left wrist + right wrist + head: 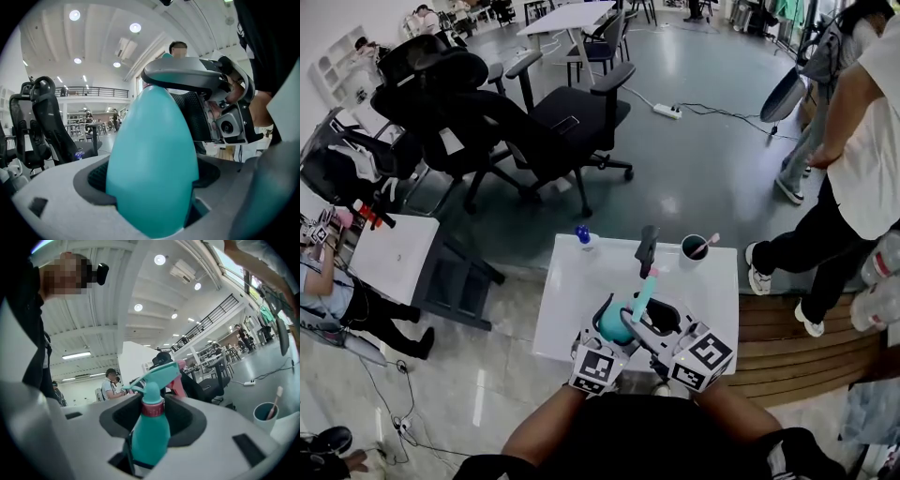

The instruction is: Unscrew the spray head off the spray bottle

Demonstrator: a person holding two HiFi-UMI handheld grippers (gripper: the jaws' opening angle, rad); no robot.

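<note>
A teal spray bottle (614, 325) hangs tilted over the white table, its teal spray head (644, 292) pointing away from me. My left gripper (606, 336) is shut on the bottle's fat body (154, 159), which fills the gap between its jaws. My right gripper (643, 328) reaches in from the right, and its grey jaw (187, 77) lies over the bottle's top. In the right gripper view the pink collar (153, 408) and spray head (157, 376) stand between that gripper's jaws (151, 427). A thin dark gap shows on the left side, so pad pressure is unclear.
On the white table (572, 300) stand a dark cup with a stick in it (694, 248), a small blue-capped bottle (583, 236) and a black upright object (647, 246). Black office chairs (534, 112) are beyond. A person (853, 187) stands at the right, by wooden boards (797, 347).
</note>
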